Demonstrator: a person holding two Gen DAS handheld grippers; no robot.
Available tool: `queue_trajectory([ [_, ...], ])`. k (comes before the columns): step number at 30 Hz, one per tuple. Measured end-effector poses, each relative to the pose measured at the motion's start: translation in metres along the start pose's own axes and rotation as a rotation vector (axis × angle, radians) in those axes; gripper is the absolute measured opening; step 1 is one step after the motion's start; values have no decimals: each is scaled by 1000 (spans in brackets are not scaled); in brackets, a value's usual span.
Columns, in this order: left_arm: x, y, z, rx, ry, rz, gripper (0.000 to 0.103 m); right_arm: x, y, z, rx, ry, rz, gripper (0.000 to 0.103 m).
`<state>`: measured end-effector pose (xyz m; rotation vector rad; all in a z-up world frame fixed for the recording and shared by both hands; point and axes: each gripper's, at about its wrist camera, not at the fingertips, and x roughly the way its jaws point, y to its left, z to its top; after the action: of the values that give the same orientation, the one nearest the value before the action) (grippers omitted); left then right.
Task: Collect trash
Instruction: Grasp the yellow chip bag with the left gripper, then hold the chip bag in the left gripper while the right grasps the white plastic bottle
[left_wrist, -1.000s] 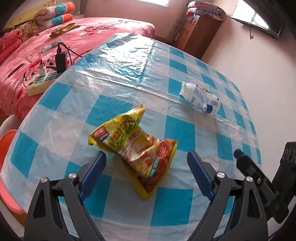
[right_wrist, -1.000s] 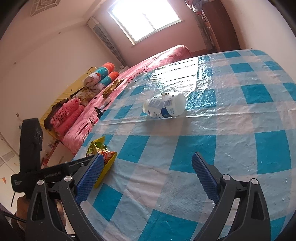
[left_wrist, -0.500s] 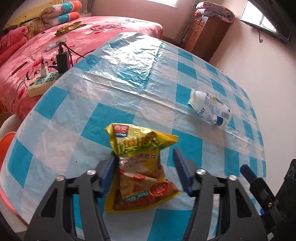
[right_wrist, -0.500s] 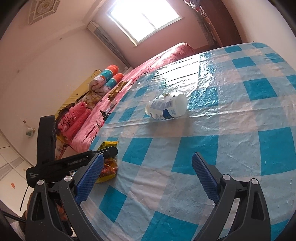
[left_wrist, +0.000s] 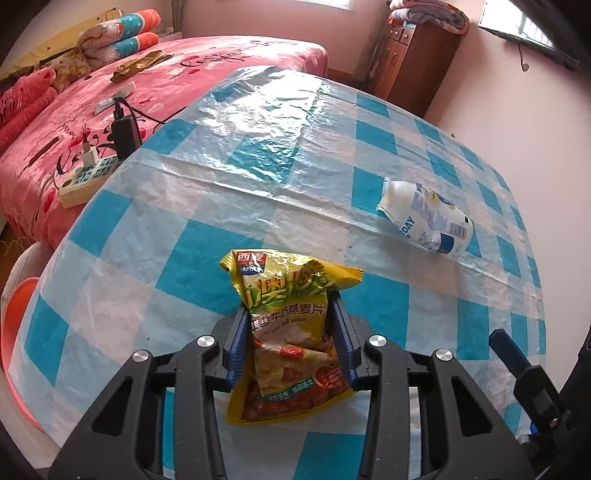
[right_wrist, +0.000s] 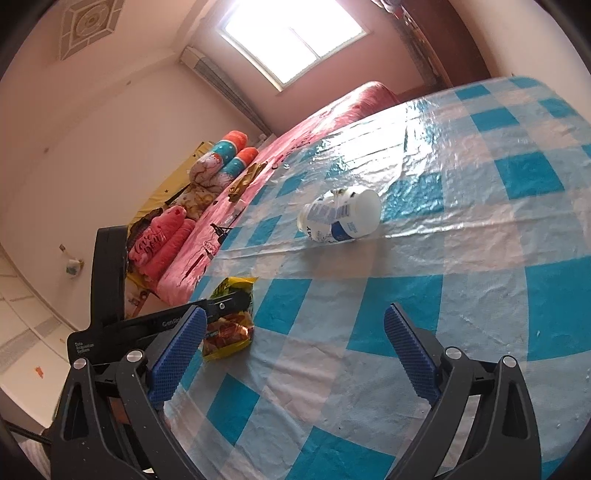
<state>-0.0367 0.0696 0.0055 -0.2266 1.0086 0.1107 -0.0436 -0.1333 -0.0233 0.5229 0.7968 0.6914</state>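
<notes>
Left wrist view: left gripper (left_wrist: 291, 336), jaws just closing, pinches the snack bag (left_wrist: 291, 332) at mid-body, near the bottle (left_wrist: 428, 218) on the table (left_wrist: 258, 166). Bag looks light, crinkly, slippery. Right gripper (right_wrist: 295, 350) hangs spread, empty.

The left wrist camera sits just behind the left hand-held gripper (left_wrist: 293, 332), tilted steeply down at the checked tabletop (left_wrist: 258, 177), very close to the yellow snack packet (left_wrist: 291, 332). It faces the pink bed (left_wrist: 184, 62) and a wooden cabinet (left_wrist: 417, 59). The right wrist camera rides behind the right hand-held gripper (right_wrist: 295, 354), angled more shallowly, facing the window (right_wrist: 291, 33). Both views share the tabletop, packet, white bottle (left_wrist: 428, 218) and bed.
</notes>
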Motion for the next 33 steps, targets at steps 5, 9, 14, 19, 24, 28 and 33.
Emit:
queue_trajectory([
  [5,1,-4,4,9,2,0,39,0,-15,3,63,24,43,96],
  [9,4,-5,8,20,9,-6,39,-3,-16,2,54,33,46,96],
  [14,9,-6,17,34,15,-31,38,-4,-14,3,55,30,40,96],
  [19,11,3,22,20,1,-87,37,2,-11,6,54,36,6,96],
  [24,12,8,21,52,-22,-135,37,5,-15,13,76,26,-57,96],
  [28,14,17,22,60,-34,-188,37,10,-19,26,79,20,-160,96],
  [33,8,35,21,63,-57,-217,37,30,-14,45,60,60,-213,96],
])
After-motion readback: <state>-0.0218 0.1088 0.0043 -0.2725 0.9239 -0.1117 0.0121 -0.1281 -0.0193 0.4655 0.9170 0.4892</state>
